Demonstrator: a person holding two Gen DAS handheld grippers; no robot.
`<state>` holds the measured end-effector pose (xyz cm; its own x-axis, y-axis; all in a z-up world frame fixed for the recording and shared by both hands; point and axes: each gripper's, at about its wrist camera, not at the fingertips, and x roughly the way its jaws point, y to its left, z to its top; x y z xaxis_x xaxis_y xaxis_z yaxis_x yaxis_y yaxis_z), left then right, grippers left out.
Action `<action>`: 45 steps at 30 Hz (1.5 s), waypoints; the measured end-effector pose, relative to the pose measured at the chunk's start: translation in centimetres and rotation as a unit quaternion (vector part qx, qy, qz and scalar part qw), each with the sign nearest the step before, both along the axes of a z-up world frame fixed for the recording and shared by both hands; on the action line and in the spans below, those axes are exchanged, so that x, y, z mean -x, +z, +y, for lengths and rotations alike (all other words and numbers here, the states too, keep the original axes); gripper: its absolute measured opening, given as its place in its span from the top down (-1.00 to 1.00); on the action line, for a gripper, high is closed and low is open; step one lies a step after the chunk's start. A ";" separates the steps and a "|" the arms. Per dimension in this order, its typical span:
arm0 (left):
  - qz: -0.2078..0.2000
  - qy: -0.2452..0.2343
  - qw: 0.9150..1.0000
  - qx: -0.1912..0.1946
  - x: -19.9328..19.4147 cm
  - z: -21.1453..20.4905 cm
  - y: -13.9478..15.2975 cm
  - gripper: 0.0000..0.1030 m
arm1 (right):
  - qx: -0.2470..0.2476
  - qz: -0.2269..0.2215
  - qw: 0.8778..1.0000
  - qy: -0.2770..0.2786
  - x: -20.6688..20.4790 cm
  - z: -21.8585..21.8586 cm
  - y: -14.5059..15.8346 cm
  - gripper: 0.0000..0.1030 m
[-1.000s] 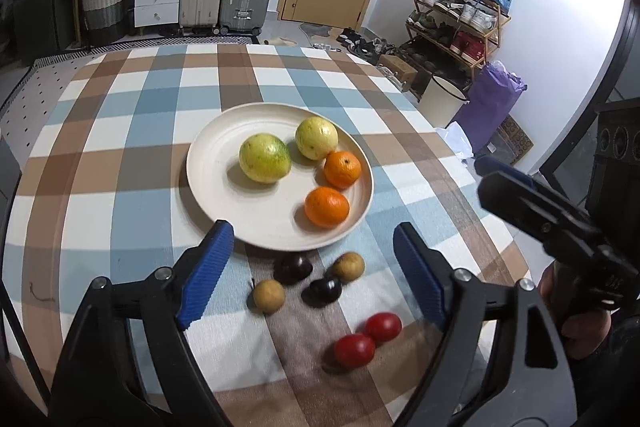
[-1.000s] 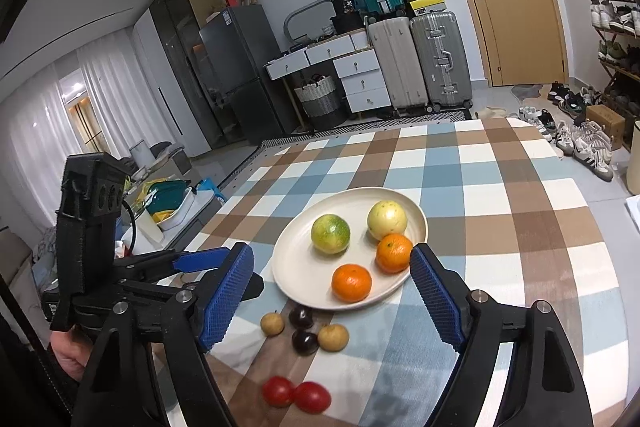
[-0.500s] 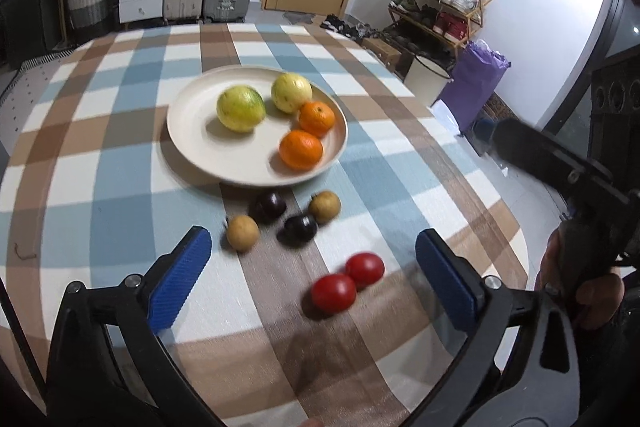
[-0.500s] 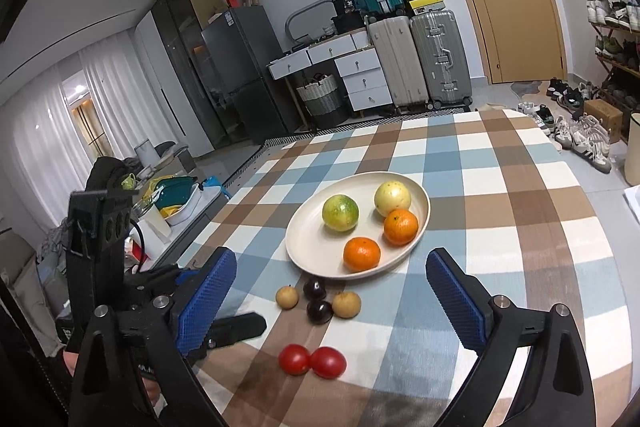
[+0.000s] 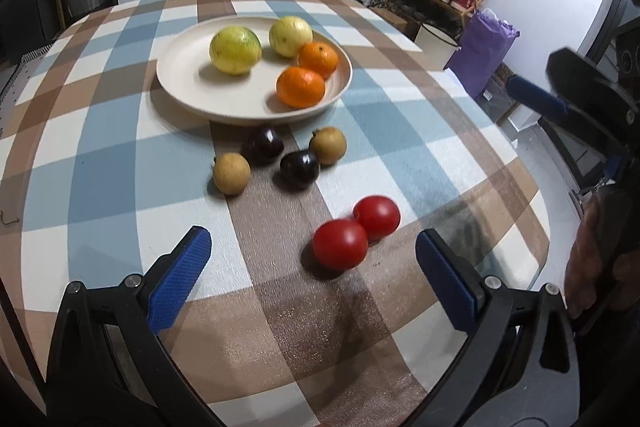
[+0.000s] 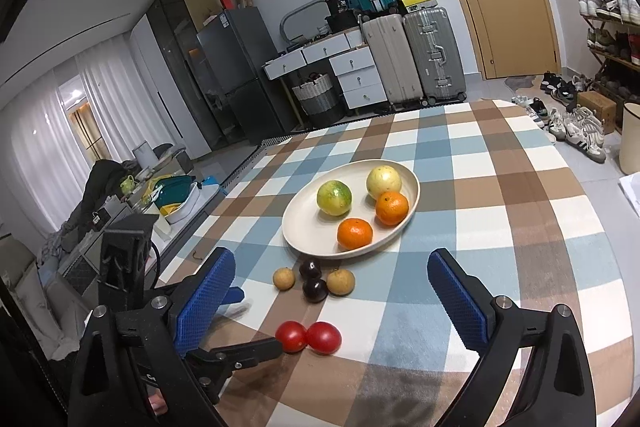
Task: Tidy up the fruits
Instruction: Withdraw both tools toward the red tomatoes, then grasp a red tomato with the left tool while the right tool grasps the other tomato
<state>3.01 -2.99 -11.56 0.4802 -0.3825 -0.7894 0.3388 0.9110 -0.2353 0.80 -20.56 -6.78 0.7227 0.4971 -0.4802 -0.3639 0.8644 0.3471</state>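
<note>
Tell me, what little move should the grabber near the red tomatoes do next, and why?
Probably ease the left hand-held gripper down around the nearer tomato and close. Its jaws have just been opening, stand wide with nothing held, and both tomatoes lie on the tablecloth, outside the plate.

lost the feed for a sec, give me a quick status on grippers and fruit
Left gripper open, empty; right gripper open, empty. Two tomatoes just ahead of left gripper. Four fruits on plate. Nothing blocking.
</note>
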 end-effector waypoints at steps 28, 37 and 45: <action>0.014 -0.075 0.997 -0.019 0.6 -2.3 -1.5 0.33 | -0.004 0.007 1.000 -0.008 0.2 -0.9 -0.8 -0.92; 0.010 -0.072 0.997 -0.010 0.9 -1.5 -1.3 0.45 | -0.004 0.009 1.000 -0.008 0.2 -0.9 -0.9 -0.92; -0.005 -0.063 0.998 -0.012 1.1 -0.6 -0.3 0.45 | 0.002 0.021 1.000 -0.003 0.4 -0.5 -1.3 -0.92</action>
